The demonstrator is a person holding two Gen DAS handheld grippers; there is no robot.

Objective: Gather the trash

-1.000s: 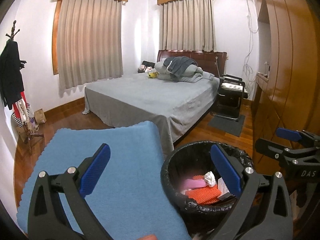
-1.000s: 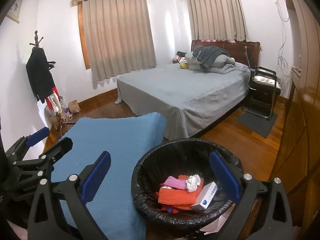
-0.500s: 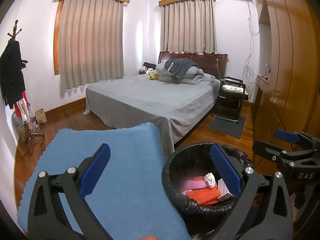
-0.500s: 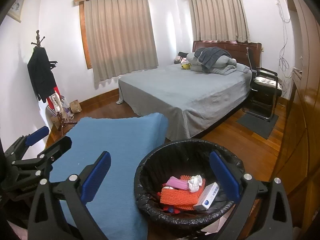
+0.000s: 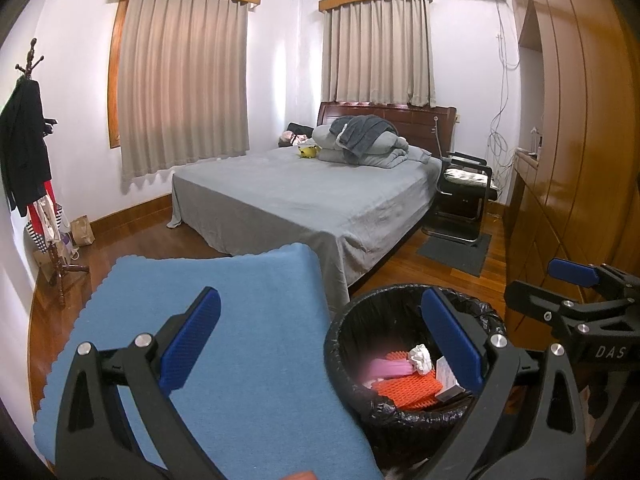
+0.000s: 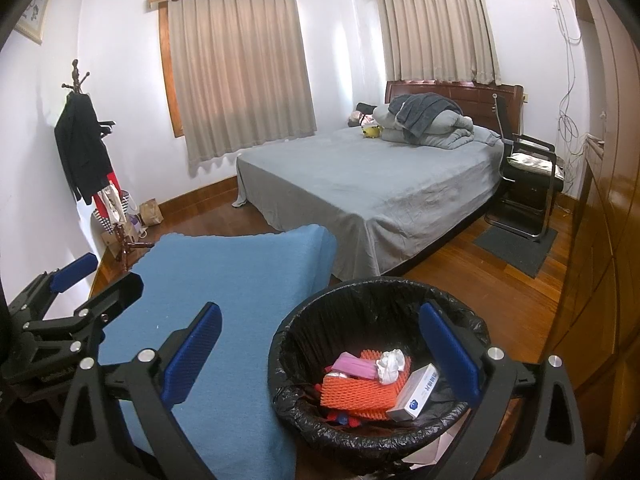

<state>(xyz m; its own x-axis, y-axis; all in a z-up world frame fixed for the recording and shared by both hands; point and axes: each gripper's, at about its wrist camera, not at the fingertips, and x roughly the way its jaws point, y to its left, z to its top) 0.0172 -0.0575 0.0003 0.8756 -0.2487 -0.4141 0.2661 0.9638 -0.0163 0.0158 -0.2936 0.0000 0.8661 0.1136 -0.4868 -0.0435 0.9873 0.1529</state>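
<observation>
- Black plastic lines the trash bin point(image 6: 376, 364), which stands on the floor just beside the right edge of the worktop.
- Inside it lie an orange foam net point(image 6: 356, 390), a pink packet point(image 6: 354, 364), a crumpled white tissue point(image 6: 390, 364) and a small white box point(image 6: 416, 392).
- The right tongs point(image 6: 320, 356) hang spread wide and empty above the bin; the trash shows between the blue pads, nearer the right one.
- The left tongs point(image 5: 320, 344) are equally wide apart, gripping nothing, over the worktop edge, with the bin under the right pad.
- A blue towel-like cloth point(image 5: 224, 344) covers the worktop, bare of objects.
- Behind stand a bed with a grey sheet point(image 6: 368, 184), beige curtains point(image 6: 240, 72), a coat rack point(image 6: 84, 136), a black chair point(image 6: 528, 180) and a wooden wardrobe point(image 5: 576, 128) on a wood floor.
</observation>
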